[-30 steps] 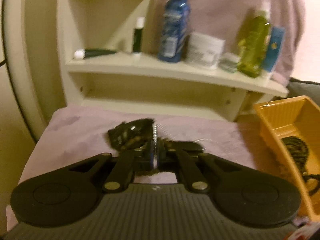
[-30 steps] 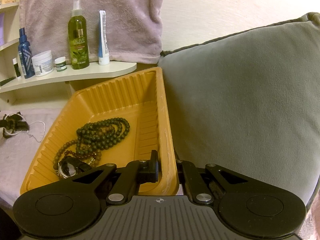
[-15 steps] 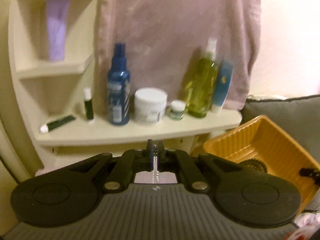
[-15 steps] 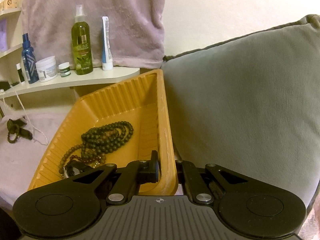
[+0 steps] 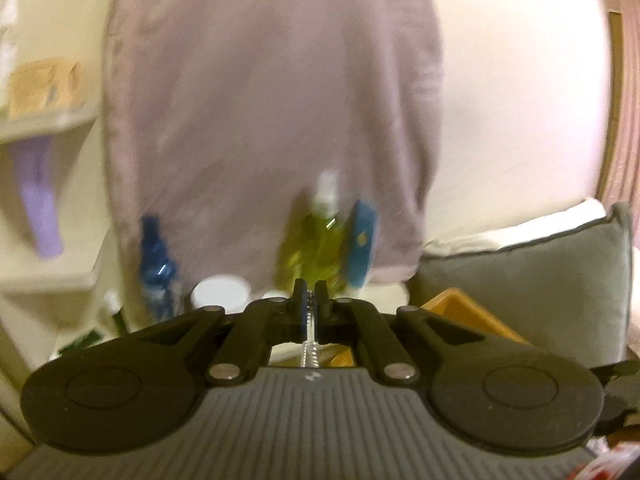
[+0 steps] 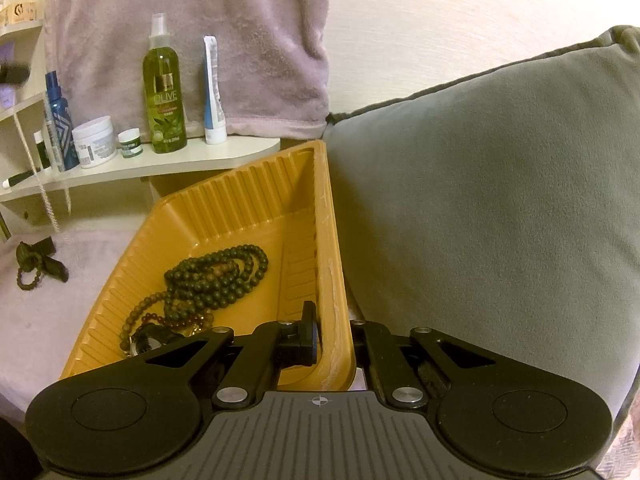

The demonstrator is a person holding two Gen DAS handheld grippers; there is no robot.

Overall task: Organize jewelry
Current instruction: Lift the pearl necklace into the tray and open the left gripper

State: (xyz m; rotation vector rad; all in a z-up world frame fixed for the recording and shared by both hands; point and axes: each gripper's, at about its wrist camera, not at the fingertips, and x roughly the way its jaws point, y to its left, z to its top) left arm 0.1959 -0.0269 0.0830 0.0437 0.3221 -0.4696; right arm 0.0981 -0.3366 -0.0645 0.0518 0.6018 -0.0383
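Between the left tongs (image 5: 310, 300), a thin white bead chain (image 5: 309, 350) is pinched, hanging below. Right tongs (image 6: 334, 334) clamp the ribbed orange plastic tray (image 6: 240, 208) wall. Step: carrying chain. Next, probably: move over tray, release beside dark bead necklaces (image 6: 218, 276).

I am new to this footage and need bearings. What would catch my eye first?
The orange tray holding dark bead necklaces, its side wall pinched by the right gripper, beside a grey cushion. The left gripper is clamped on a thin pale chain. Behind, a mauve towel hangs over shelved bottles.
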